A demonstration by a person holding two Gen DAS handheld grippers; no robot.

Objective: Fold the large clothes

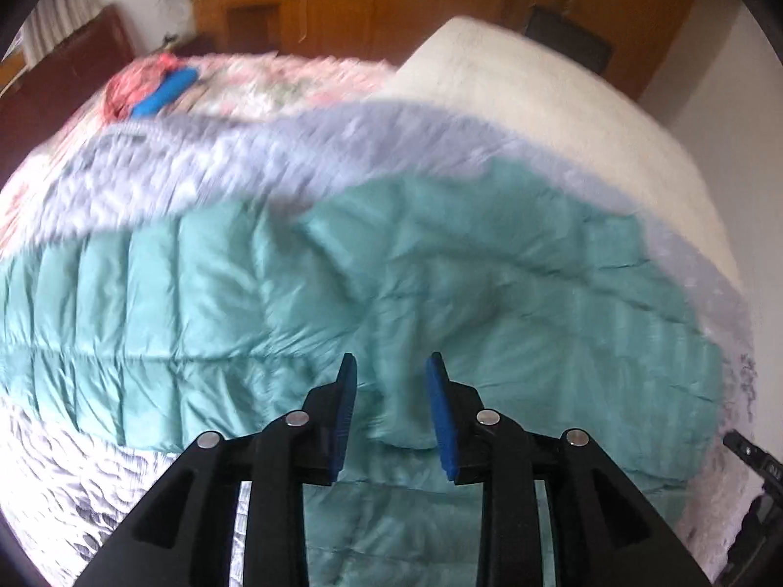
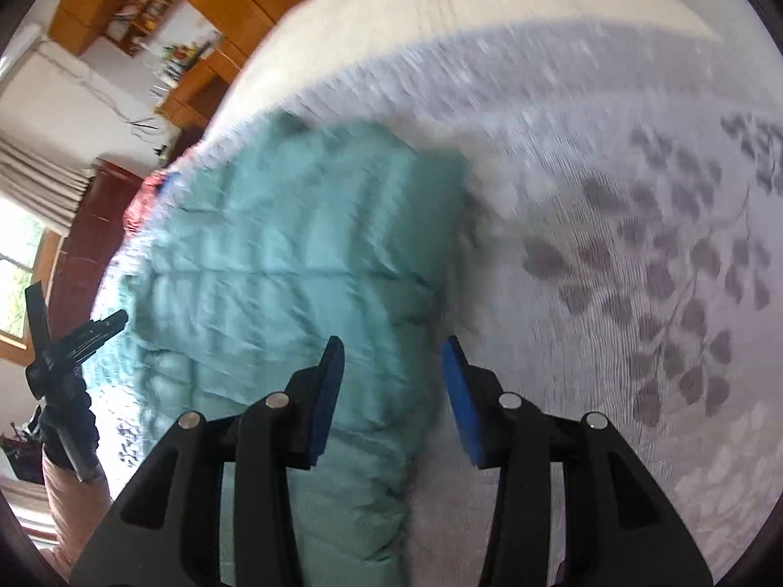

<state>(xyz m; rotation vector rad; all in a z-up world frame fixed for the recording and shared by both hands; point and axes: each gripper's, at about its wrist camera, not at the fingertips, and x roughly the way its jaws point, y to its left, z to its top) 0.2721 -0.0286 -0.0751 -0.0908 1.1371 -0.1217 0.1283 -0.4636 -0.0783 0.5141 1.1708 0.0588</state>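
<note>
Spread over the bed (image 2: 611, 156), a teal puffer jacket (image 1: 342, 283) lies partly folded. Left gripper (image 1: 391, 367) and right gripper (image 2: 394, 347) both hover above it, jaws apart, holding nothing.

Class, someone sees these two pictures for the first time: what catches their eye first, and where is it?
The teal quilted jacket dominates, spread across the grey leaf-patterned bedspread. Next come the blue-padded left tongs and right tongs, both open above the jacket. Far back, a blue object lies on red cloth.
</note>
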